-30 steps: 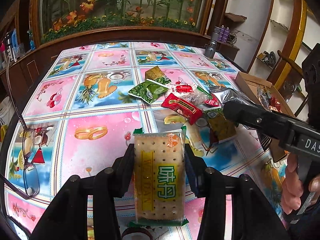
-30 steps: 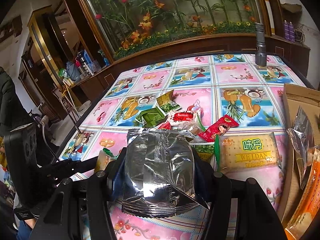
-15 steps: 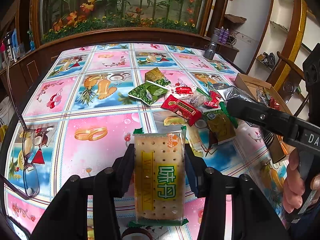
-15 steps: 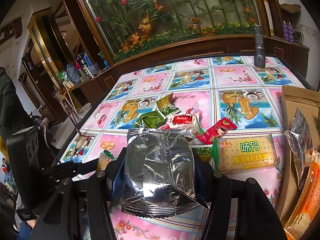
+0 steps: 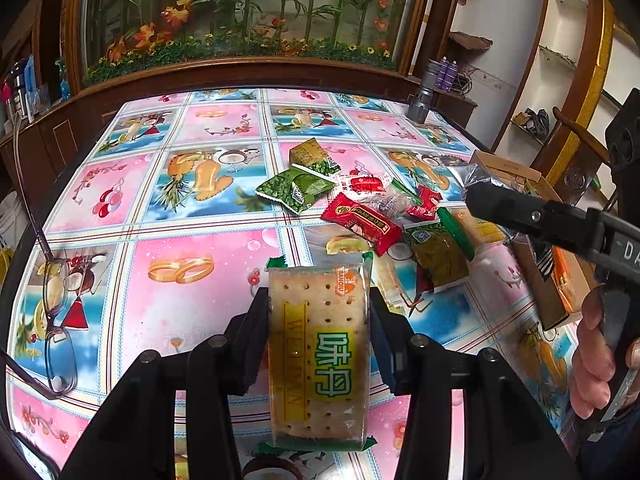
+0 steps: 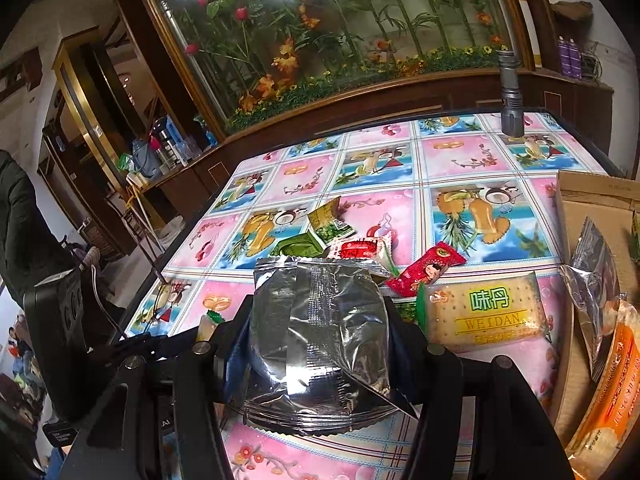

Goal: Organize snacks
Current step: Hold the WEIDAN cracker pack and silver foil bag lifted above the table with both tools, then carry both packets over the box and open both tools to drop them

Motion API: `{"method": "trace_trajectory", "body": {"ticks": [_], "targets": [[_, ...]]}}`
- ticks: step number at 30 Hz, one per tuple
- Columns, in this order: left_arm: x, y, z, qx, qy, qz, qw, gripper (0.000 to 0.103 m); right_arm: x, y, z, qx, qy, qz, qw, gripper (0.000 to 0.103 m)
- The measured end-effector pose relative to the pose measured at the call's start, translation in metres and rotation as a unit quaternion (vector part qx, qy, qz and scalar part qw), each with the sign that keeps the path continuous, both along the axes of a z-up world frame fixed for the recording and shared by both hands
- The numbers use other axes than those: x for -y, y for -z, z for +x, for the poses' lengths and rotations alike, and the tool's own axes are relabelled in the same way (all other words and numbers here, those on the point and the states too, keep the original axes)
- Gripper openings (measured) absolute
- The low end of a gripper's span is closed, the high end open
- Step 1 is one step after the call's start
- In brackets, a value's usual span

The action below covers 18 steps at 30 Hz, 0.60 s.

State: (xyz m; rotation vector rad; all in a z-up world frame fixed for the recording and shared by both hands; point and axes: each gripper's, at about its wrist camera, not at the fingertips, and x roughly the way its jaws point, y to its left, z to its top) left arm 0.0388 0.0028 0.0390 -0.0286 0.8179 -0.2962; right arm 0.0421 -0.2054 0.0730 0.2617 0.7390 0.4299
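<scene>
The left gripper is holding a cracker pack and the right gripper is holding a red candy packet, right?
Not quite. The left gripper does hold the cracker pack, but the right gripper holds a silver foil packet, as the right wrist view shows. The red candy packet lies on the table beyond it.

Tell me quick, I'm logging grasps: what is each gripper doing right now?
Left gripper: shut on the cracker pack.
Right gripper: shut on the silver foil packet.
</scene>
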Motion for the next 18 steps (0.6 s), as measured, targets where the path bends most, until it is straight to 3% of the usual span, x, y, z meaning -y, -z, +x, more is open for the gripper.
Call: {"method": "trace_trajectory", "body": {"ticks": [11, 18], "targets": [[0.026, -0.011, -0.003, 0.031, -0.019, 0.021, 0.9991, 0.045, 0.025, -0.01, 0.004, 0.005, 0.026, 0.029, 0.999, 0.063], [0.061, -0.017, -0.003, 0.038, -0.002, 0.03, 0.9988, 0.045, 0.05, -0.02, 0.004, 0.018, 0.061, 0.044, 0.997, 0.063]]}}
